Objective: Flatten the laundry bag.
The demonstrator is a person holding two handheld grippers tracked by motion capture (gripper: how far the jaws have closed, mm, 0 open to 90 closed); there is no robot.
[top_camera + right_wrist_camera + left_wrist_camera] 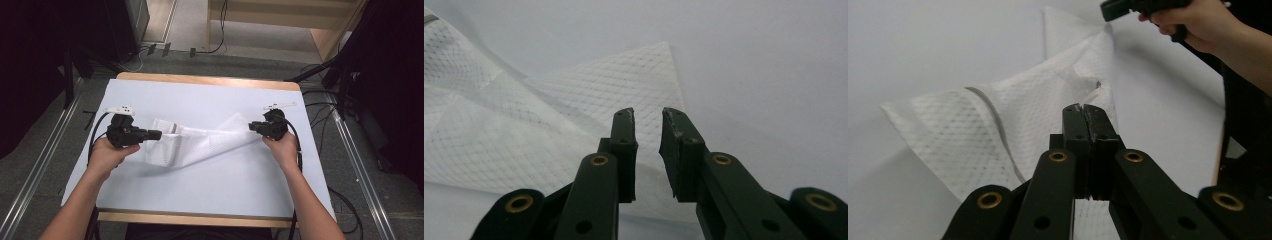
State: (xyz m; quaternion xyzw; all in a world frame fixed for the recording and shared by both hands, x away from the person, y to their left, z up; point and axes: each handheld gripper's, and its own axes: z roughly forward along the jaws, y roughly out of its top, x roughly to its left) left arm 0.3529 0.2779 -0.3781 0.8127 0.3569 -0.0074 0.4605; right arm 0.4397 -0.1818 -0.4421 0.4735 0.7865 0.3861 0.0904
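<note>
Nearest us, at the lower left of the high view, our left hand (111, 152) holds the left gripper (156, 134), jaws pressed together and pinching the white mesh cloth (200, 142). Right of centre, our right gripper (251, 127) meets the cloth's other corner; its jaws stand slightly apart, cloth lying behind them. Beyond, the cloth sags onto the white table (210, 95).

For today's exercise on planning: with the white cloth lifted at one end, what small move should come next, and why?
Probably close the right tool on the near corner of the white cloth. Its jaws stand apart with the cloth beyond them, while the left tool is shut on the other end, which is already lifted off the table.
</note>
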